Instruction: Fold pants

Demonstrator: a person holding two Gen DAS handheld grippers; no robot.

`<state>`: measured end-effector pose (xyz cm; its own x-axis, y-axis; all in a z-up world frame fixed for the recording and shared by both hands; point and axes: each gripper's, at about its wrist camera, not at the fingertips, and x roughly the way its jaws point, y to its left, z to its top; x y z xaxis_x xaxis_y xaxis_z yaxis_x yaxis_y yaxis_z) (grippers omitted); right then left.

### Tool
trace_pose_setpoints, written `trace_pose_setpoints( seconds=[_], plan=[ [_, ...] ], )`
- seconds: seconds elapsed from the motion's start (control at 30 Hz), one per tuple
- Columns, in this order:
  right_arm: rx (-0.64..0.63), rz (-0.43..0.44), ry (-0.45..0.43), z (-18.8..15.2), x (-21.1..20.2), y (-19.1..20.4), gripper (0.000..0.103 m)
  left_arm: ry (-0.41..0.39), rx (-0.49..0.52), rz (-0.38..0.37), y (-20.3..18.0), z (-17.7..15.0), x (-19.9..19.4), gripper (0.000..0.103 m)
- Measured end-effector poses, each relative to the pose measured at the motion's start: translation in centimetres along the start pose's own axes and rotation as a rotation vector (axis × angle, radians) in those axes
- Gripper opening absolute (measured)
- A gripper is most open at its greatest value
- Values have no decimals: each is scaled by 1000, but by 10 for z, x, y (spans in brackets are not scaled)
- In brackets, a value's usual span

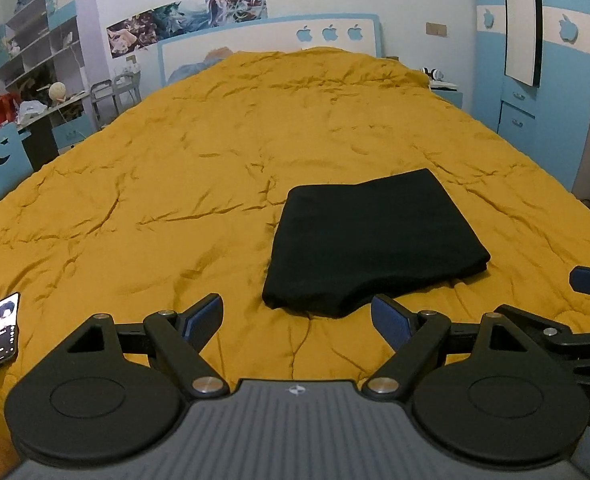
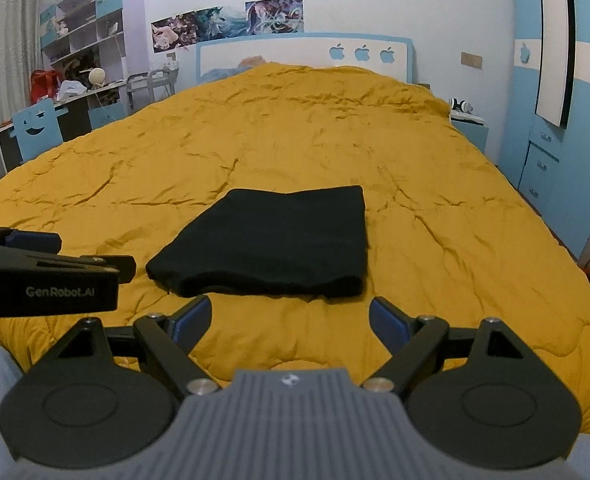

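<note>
Mustard-yellow quilted bedspread (image 1: 215, 168), white headboard (image 1: 271, 40) with 3 blue apple cutouts, anime posters (image 2: 227, 24) above, blue wardrobe (image 2: 555, 140) right.

Black pants (image 1: 371, 240), folded into compact rectangle, lying flat on bed.

Bare quilt (image 1: 175, 168) all round the folded pants (image 1: 371, 240); phone (image 1: 2, 330) far left.

Left wrist view low at the bed's near edge, facing its far headboard (image 1: 271, 36), right wrist view just to its right, same heading, both sharing the folded pants (image 1: 371, 240), yellow quilt (image 2: 435, 208), far wall.
</note>
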<state>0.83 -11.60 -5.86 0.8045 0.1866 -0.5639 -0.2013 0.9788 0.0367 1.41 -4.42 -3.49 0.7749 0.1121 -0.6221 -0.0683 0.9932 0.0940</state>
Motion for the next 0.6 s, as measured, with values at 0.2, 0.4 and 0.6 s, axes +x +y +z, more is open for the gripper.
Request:
trace_pose_setpoints(
  seconds=[0.2, 0.4, 0.6],
  plan=[
    [-2, -1, 1, 4, 0, 0, 82, 2, -7, -8, 1, -1, 0, 98],
    [-5, 2, 3, 3, -1, 0, 82, 4, -3, -12, 0, -1, -1, 98],
    [0, 2, 4, 2, -1, -1, 82, 4, 4, -15, -1, 0, -1, 98]
  ],
)
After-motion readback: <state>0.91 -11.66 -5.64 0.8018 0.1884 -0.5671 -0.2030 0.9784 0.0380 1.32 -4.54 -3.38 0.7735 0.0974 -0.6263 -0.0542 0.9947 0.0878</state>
